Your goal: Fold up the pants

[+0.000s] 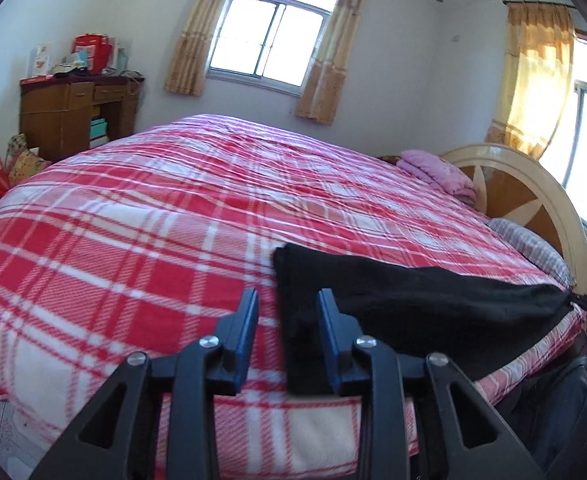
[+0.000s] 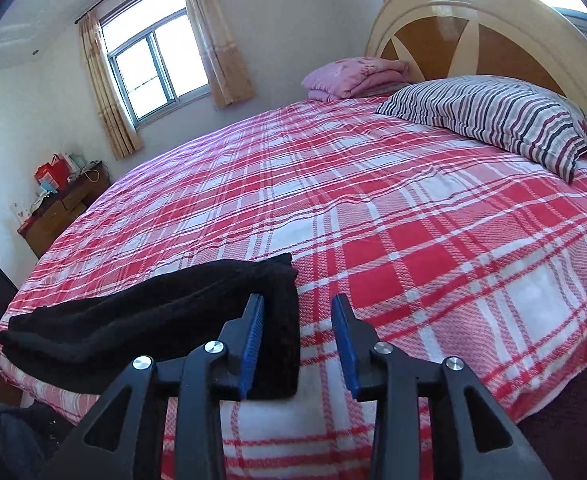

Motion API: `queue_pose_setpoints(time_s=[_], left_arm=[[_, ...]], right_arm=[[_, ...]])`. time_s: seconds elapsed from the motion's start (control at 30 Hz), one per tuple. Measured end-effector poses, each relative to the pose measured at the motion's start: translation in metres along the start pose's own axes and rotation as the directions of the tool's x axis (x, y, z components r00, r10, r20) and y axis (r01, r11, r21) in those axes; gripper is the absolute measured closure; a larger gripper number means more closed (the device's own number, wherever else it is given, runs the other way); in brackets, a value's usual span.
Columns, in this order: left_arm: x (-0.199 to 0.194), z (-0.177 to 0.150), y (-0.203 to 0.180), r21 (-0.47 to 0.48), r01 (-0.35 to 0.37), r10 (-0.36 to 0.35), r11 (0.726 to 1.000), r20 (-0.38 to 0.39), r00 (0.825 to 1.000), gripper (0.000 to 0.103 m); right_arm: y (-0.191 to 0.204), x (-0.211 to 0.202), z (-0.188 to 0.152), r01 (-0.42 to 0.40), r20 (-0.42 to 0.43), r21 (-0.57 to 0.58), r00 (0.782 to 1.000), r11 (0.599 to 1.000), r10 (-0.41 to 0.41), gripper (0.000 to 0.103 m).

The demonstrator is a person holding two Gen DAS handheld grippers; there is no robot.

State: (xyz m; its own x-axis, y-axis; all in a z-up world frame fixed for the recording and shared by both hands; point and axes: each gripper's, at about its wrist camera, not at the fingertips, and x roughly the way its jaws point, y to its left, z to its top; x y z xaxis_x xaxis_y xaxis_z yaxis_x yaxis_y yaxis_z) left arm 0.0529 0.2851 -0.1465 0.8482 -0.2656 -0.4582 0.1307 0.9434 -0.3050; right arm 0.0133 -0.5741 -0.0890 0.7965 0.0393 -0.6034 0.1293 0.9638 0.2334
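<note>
Black pants [image 1: 425, 304] lie as a long folded band along the near edge of a bed with a red and white plaid cover [image 1: 141, 232]. In the left wrist view my left gripper [image 1: 287, 297] is open over the pants' left end. The cloth's corner sits between the blue pads, against the right one, with a gap to the left one. In the right wrist view the pants [image 2: 141, 320] stretch away to the left. My right gripper [image 2: 298, 300] is open at their right end. The cloth lies beside its left pad and the right pad is over bare cover.
A striped pillow [image 2: 505, 120] and a folded pink blanket [image 2: 353, 76] lie by the arched headboard [image 2: 453, 12]. A wooden desk [image 1: 73, 116] with clutter stands at the far left corner. Bags [image 1: 9, 164] sit on the floor beside it. Curtained windows [image 1: 273, 36] are behind.
</note>
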Motion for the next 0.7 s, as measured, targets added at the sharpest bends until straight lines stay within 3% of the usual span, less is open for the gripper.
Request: queue_pose_setpoints(time_s=[0.13, 0.23, 0.33, 0.43, 0.53, 0.7], left_arm=[[-0.011, -0.001, 0.018, -0.067, -0.04, 0.042, 0.997, 0.026, 0.999, 0.07], [-0.007, 0.0, 0.012, -0.057, -0.062, 0.063, 0.996, 0.006, 0.998, 0.07], [-0.001, 0.001, -0.002, -0.03, -0.046, 0.046, 0.998, -0.022, 0.999, 0.07], [0.002, -0.001, -0.012, -0.007, -0.026, 0.025, 1.0, -0.042, 0.999, 0.07], [0.008, -0.004, -0.021, -0.002, -0.015, 0.015, 1.0, -0.074, 0.997, 0.07], [0.023, -0.015, -0.032, 0.009, -0.028, 0.029, 1.0, -0.156, 0.987, 0.07]], right_arm=[[-0.002, -0.012, -0.001, 0.022, 0.023, 0.01, 0.999, 1.0, -0.022, 0.062], [0.009, -0.023, 0.002, 0.022, 0.048, 0.015, 0.999, 1.0, -0.023, 0.062], [0.044, -0.032, 0.006, 0.011, 0.063, -0.064, 0.998, 0.998, -0.007, 0.062], [0.093, -0.037, 0.004, -0.056, 0.048, -0.181, 0.997, 0.982, 0.066, 0.061], [0.154, -0.032, -0.004, -0.137, 0.008, -0.324, 0.989, 0.936, 0.147, 0.053], [0.239, -0.006, -0.035, -0.261, -0.126, -0.474, 0.965, 0.841, 0.229, 0.052]])
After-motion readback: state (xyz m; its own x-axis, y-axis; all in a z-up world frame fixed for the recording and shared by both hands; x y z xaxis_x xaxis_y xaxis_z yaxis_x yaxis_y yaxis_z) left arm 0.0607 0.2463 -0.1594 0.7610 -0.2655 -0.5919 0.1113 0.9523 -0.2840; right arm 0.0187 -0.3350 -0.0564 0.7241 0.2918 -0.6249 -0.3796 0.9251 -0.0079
